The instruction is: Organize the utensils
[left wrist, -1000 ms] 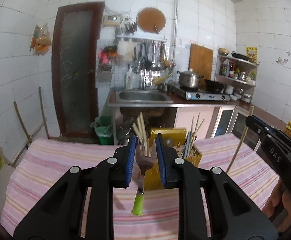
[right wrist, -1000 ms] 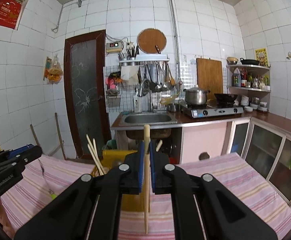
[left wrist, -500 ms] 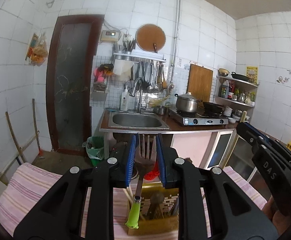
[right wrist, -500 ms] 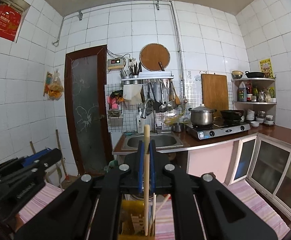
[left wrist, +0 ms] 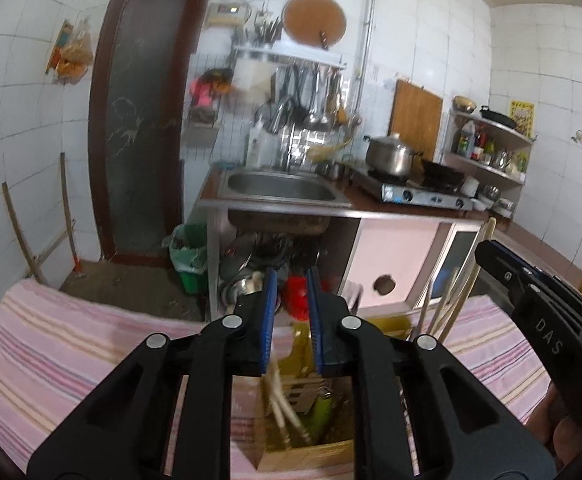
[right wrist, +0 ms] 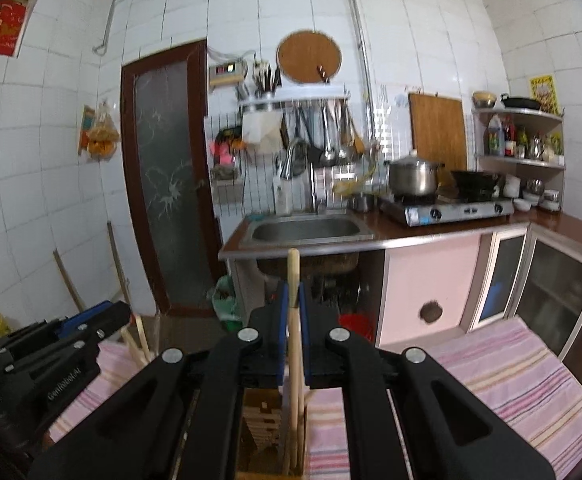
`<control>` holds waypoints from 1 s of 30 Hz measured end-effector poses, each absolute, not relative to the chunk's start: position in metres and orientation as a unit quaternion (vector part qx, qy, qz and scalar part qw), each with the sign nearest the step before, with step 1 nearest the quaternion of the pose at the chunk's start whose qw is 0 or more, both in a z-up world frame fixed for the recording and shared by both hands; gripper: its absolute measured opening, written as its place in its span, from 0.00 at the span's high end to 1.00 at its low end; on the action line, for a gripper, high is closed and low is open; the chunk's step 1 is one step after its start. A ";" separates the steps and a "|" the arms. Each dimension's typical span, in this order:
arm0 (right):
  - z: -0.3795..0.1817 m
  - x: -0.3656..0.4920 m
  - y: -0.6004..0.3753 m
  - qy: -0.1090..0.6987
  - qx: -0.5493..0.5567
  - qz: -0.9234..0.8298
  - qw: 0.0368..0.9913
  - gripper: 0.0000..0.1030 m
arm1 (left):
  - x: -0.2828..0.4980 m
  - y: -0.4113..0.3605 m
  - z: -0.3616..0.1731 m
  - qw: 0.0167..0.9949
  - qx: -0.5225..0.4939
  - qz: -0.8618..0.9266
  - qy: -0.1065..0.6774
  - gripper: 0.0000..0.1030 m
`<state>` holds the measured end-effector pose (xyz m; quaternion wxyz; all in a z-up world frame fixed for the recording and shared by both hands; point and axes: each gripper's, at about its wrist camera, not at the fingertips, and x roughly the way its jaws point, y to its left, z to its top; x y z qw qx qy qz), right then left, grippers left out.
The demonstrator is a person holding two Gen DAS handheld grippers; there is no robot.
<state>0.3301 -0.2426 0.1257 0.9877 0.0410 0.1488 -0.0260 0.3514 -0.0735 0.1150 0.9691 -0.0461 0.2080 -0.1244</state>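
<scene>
- Directly below the left gripper (left wrist: 291,312), a wooden utensil holder (left wrist: 307,454) stands on the desk (left wrist: 51,360), which wears a pink striped cloth.
- Its jaws stand apart with nothing between them; the blue pads (left wrist: 269,320) frame only the holder and the floor clutter beyond.
- Inside the holder, a fork with a green handle (left wrist: 323,410) leans handle-up, just beside a few pale chopsticks (left wrist: 283,404) to its left; this part is blurred, so which compartment each sits in cannot be told.
- More chopsticks (left wrist: 443,308) stick up from the holder's far right side, near the right gripper (left wrist: 487,248) that enters from the right edge.
- From the right wrist view, the right gripper (right wrist: 294,300) is clamped on a single wooden chopstick (right wrist: 293,320), which stands upright between the pads and rises above the fingertips.
- That chopstick's lower end reaches down into the holder (right wrist: 267,416) just under the gripper.
- Off to the near left of that view, the left gripper (right wrist: 103,320) hovers above the striped cloth, with chopstick tips (right wrist: 141,340) showing beside it.
- Farther off, a steel sink (right wrist: 307,230) and a gas stove (right wrist: 451,208) sit along the tiled wall.
</scene>
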 end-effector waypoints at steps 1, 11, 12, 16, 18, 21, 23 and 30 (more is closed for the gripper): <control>0.121 0.330 -0.244 0.156 0.041 -0.025 0.987 0.94 | 0.347 -0.071 0.112 0.970 -0.041 -0.121 0.209 0.86; 0.117 0.281 -0.257 0.191 0.022 -0.059 0.980 0.28 | 0.261 -0.023 0.128 0.981 -0.042 -0.073 0.173 0.10; 0.118 0.271 -0.260 0.190 0.025 -0.062 0.980 0.23 | 0.251 -0.019 0.129 0.982 -0.044 -0.072 0.170 0.07; 0.117 0.221 -0.267 0.181 0.035 -0.074 0.980 0.11 | 0.199 -0.005 0.129 0.984 -0.046 -0.067 0.156 0.05; 0.114 0.191 -0.265 0.178 0.031 -0.080 0.980 0.07 | 0.174 -0.001 0.124 0.984 -0.044 -0.067 0.158 0.05; 0.107 0.151 -0.260 0.174 0.027 -0.077 0.981 0.04 | 0.145 0.004 0.113 0.984 -0.043 -0.067 0.162 0.05; 0.099 0.128 -0.256 0.172 0.028 -0.073 0.982 0.04 | 0.123 0.006 0.100 0.982 -0.042 -0.064 0.171 0.05; 0.055 0.065 -0.242 0.185 0.043 -0.053 0.980 0.04 | 0.066 0.004 0.053 0.984 -0.001 -0.041 0.173 0.05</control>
